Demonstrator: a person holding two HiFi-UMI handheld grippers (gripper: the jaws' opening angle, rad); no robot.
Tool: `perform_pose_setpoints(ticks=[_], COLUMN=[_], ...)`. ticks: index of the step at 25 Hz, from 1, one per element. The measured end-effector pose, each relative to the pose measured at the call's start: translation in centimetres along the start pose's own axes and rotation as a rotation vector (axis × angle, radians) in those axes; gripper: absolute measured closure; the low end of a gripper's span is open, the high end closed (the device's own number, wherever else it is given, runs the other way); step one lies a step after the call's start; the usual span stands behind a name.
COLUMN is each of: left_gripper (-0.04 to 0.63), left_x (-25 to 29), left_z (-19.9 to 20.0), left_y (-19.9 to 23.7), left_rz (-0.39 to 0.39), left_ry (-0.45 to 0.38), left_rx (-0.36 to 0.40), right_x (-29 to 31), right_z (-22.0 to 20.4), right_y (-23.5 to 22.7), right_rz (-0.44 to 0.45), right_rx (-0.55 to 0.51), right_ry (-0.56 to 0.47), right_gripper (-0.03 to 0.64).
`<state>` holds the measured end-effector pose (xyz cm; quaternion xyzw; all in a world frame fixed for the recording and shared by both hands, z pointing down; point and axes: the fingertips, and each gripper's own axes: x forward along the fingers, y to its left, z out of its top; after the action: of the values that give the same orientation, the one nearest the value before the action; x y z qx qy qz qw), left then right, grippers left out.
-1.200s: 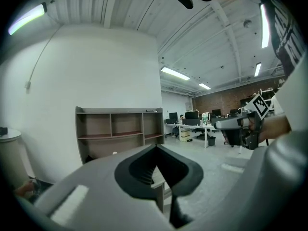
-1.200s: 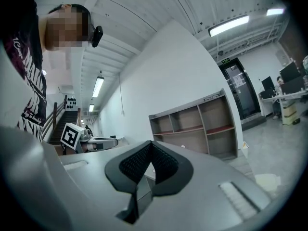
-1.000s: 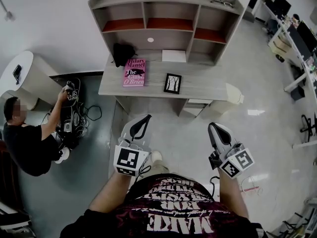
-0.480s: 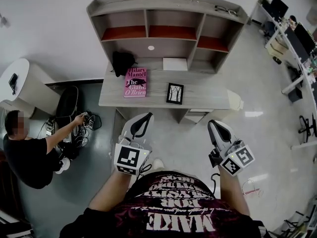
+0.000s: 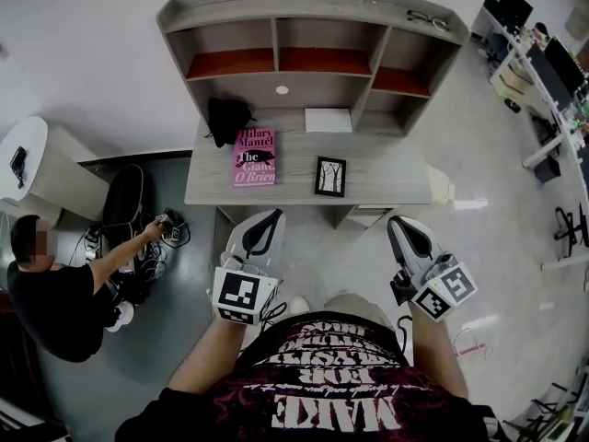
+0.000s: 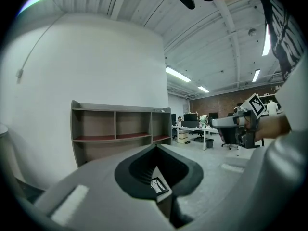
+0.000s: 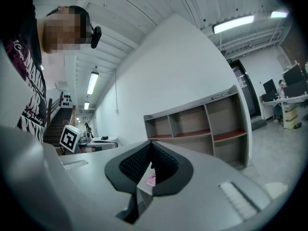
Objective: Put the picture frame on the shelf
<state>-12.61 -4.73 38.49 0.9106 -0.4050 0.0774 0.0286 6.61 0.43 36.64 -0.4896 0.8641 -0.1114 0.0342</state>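
Seen from the head, looking steeply down: a small black picture frame (image 5: 330, 176) sits on a pale wooden desk (image 5: 396, 180), just right of a pink book (image 5: 255, 157); whether the frame stands or lies flat is unclear; behind it, at the back of the desk, rises an open shelf (image 5: 313, 12) with red-lined compartments. The left gripper (image 5: 274, 215) and the right gripper (image 5: 398, 221) are held side by side above the floor, short of the desk's near edge; each has its jaws pressed together on nothing. The frame lies ahead of both, between the lines along which they point, and well apart from either. In the left gripper view the frame shows small beyond the closed jaws; in the right gripper view the book does. A person (image 5: 46, 284) sits on the floor at far left.
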Motion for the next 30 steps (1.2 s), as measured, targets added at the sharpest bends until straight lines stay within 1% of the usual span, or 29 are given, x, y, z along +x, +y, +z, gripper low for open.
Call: perform_pose_setpoints(ticks=[8, 14, 23, 30], left_gripper=[0.594, 0.594, 0.594, 0.594], left_x=[2.0, 4.1, 8.7, 13.2], left_z=[-0.8, -0.9, -1.0, -1.2], left_y=[0.9, 1.7, 2.5, 3.4], left_rz=[-0.001, 0.004, 0.003, -0.004], left_ry=[0.019, 0.037, 0.074, 0.101], left_rx=[-0.021, -0.018, -0.025, -0.019], right_x=[1.5, 3.5, 6.1, 7.9], right_z=[-0.5, -0.2, -0.6, -0.9], right_y=[-1.4, -3.2, -7.4, -11.7], right_rz=[0.002, 0.017, 0.028, 0.016], right_rx=[0.017, 0.027, 0.059, 0.084], right_ry=[0.017, 0.01, 0.023, 0.04], right_gripper=[0.591, 0.591, 0.591, 0.591])
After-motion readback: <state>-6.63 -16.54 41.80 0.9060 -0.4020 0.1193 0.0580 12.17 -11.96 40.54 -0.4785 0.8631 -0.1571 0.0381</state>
